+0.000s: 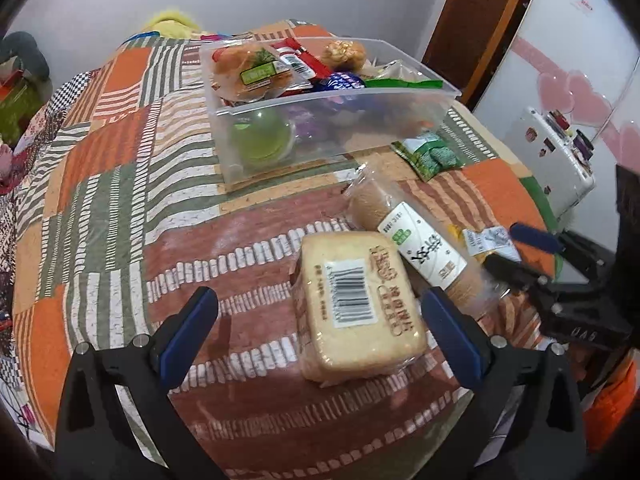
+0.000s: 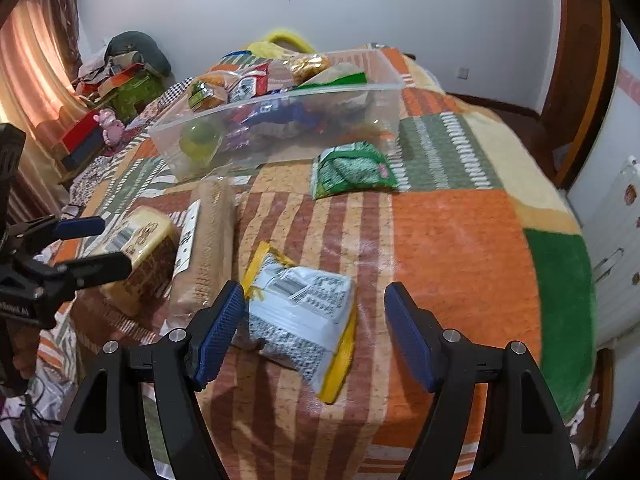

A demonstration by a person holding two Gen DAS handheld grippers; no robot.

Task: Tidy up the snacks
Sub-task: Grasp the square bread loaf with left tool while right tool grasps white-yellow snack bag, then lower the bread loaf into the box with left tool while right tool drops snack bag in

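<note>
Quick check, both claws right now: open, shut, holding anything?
Left claw: open, straddling the square bread pack, not gripping it.
Right claw: open, around the yellow-edged snack packet, not gripping it.

Bed covered by a patchwork blanket of orange, green and striped squares (image 2: 460, 240), clear plastic bin of snacks (image 1: 332, 136) toward the far side, flat green packet (image 2: 352, 170) near it, wrapped pale sliced loaf (image 1: 360, 304), clear-wrapped long brown cake (image 1: 416, 244) alongside, white-and-yellow pouch (image 2: 304, 320) nearest.

Bread pack (image 1: 360, 304) lies left of roll pack (image 1: 416, 248); bin (image 1: 320, 100) behind both, perhaps touching neither.
</note>
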